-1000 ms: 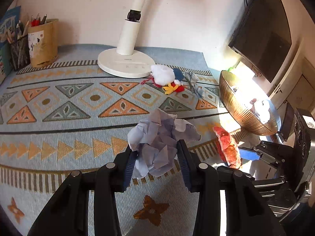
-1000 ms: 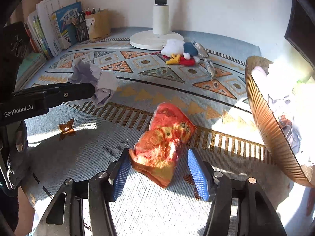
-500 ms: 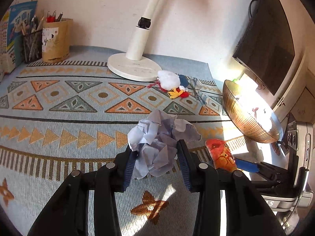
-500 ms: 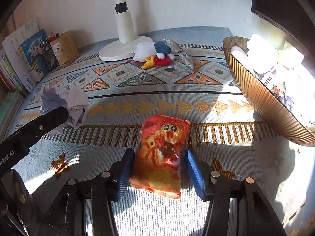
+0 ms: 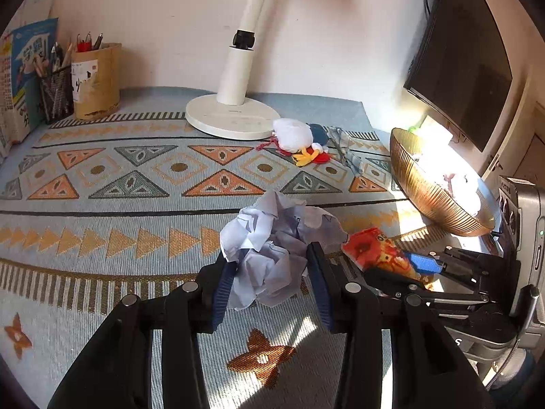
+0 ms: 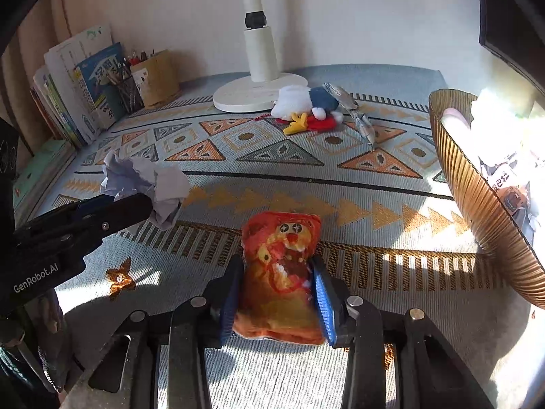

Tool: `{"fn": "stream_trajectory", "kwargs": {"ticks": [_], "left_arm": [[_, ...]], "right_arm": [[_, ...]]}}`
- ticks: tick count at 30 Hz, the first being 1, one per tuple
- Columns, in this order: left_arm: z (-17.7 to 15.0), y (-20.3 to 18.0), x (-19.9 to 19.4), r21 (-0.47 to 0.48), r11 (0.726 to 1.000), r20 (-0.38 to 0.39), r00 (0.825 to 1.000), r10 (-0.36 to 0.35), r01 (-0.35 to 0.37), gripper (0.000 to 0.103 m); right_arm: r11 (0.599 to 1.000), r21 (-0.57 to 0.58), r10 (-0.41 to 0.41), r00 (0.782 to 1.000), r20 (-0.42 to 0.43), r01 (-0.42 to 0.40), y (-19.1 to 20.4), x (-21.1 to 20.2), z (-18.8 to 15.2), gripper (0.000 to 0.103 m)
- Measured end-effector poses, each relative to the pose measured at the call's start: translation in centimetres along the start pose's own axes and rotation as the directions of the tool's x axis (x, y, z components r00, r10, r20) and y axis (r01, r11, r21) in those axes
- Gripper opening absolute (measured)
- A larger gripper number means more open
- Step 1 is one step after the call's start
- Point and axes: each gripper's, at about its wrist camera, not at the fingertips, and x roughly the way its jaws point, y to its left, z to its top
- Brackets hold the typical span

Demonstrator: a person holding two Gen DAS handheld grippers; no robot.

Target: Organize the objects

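Observation:
A crumpled white paper ball [image 5: 272,238] sits pinched between the blue pads of my left gripper [image 5: 270,272], just above the patterned cloth; the jaws are opening slightly, with the paper still held. In the right wrist view the same paper ball [image 6: 150,184] shows at the left. An orange-red snack bag [image 6: 282,266] lies on the cloth between the pads of my right gripper [image 6: 277,272], whose jaws are closing and touch both of its sides. The left wrist view shows that snack bag [image 5: 374,248] and the right gripper [image 5: 419,266] beside my left one.
A ribbed golden bowl [image 6: 477,187] holding papers and packets stands at the right. At the back are a white lamp base [image 5: 231,119], a plush duck toy [image 5: 299,139], a clear wrapper [image 6: 357,116], pen holders [image 5: 95,81] and books [image 6: 78,81]. A dark monitor [image 5: 460,68] hangs at the right.
The right jaws have drawn in from wide apart until they meet the snack bag's sides, and the bag now lies straight between them. The left gripper still holds the paper ball.

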Motion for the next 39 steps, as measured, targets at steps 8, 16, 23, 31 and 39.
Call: {"fn": "stream_trajectory", "kwargs": {"ticks": [8, 16, 23, 31, 39], "left_arm": [[-0.06, -0.40, 0.05, 0.031, 0.999, 0.006, 1.000, 0.021, -0.021, 0.040], [-0.09, -0.44, 0.24, 0.030, 0.999, -0.005, 1.000, 0.030, -0.029, 0.040], [-0.10, -0.43, 0.30, 0.031, 0.999, -0.007, 1.000, 0.029, -0.029, 0.040], [-0.14, -0.65, 0.29, 0.042, 0.999, -0.013, 1.000, 0.027, -0.026, 0.040], [-0.11, -0.67, 0.26, 0.042, 0.999, -0.012, 1.000, 0.027, -0.026, 0.040]], "right_arm": [[1.000, -0.019, -0.012, 1.000, 0.003, 0.012, 0.55, -0.12, -0.16, 0.037], [1.000, -0.017, -0.006, 1.000, 0.003, 0.006, 0.43, -0.17, -0.15, 0.038], [1.000, -0.016, -0.004, 1.000, 0.003, 0.004, 0.43, -0.17, -0.16, 0.038], [1.000, -0.023, -0.008, 1.000, -0.005, 0.008, 0.60, -0.09, -0.20, 0.039], [1.000, -0.024, -0.009, 1.000, -0.006, 0.009, 0.57, -0.08, -0.18, 0.039]]}}
